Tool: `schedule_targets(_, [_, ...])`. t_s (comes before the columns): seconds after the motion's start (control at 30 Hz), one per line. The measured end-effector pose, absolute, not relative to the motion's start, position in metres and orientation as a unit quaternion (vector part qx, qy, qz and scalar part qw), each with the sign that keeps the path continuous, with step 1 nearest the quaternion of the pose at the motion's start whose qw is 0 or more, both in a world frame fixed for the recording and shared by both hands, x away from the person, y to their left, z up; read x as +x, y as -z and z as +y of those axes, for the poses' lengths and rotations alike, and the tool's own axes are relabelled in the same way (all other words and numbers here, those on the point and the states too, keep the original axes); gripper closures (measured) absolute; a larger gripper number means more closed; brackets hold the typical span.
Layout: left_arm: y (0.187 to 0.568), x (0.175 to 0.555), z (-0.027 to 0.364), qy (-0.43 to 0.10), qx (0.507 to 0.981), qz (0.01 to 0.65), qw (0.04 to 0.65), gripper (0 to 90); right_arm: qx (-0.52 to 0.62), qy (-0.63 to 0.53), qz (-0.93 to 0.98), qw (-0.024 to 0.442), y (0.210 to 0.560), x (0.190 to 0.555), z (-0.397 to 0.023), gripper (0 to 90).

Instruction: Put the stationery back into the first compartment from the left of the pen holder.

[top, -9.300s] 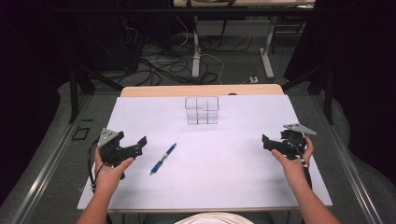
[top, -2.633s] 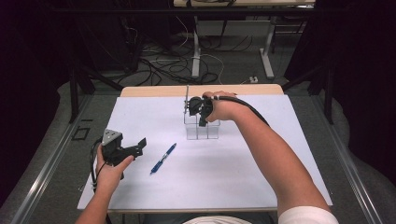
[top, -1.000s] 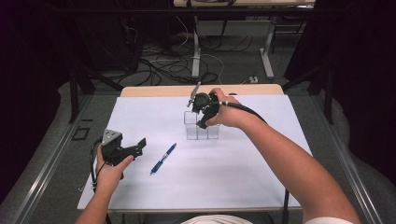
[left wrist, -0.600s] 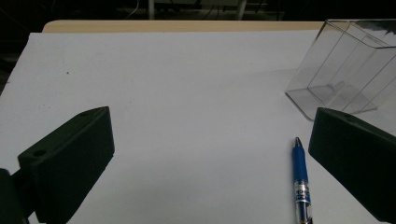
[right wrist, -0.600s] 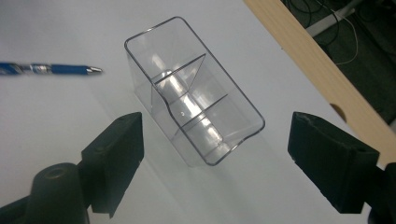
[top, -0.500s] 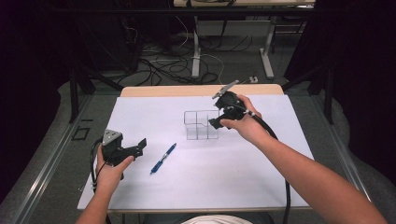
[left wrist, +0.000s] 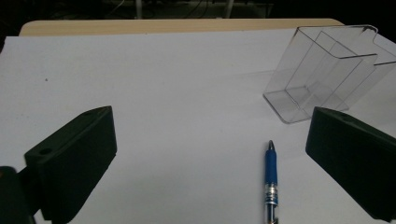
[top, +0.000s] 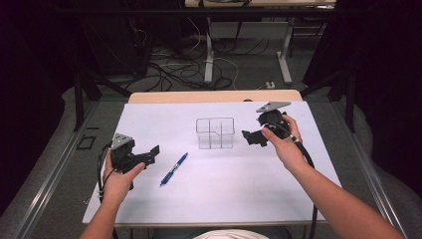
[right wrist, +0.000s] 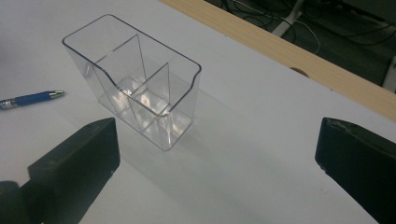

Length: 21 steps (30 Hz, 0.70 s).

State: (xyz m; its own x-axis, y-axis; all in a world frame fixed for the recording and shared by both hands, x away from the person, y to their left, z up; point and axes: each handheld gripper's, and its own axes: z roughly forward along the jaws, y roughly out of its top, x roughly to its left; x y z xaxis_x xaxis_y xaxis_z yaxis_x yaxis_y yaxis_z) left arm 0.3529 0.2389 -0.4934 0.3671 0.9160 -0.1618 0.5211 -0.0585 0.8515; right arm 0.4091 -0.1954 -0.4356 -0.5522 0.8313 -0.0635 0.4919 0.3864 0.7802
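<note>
With both the left gripper (top: 149, 155) at lower left and the right gripper (top: 254, 137) right of centre held wide apart and empty, the light clear organizer (top: 215, 133) mid-frame could be knocked over, or the pen (top: 174, 169) below-left of it rolled away.

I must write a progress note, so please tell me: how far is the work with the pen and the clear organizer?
Done: the clear organizer stands upright on the white sheet, its compartments bare. In hand: nothing; the right claw is open beside the organizer, and the left claw is open near the blue pen. Left, probably: picking up the pen, which lies flat on the sheet, and putting it into a compartment.
</note>
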Motion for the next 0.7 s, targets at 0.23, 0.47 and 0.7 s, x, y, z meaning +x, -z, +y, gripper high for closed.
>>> schedule_targets(0.23, [0.484, 0.361, 0.23, -0.199, 0.717, 0.513, 0.428, 12.1, 0.435, -0.386, 0.781, 0.226, 0.445, 0.405, -0.204, 0.0])
schedule_targets(0.47, [0.48, 0.371, 0.216, -0.18, 0.751, 0.487, 0.408, 20.0, 0.438, -0.381, 0.774, 0.253, 0.454, 0.397, -0.21, 0.0])
schedule_targets(0.7, [0.476, 0.381, 0.205, -0.175, 0.773, 0.468, 0.392, 25.6, 0.444, -0.39, 0.766, 0.252, 0.462, 0.393, -0.214, 0.0])
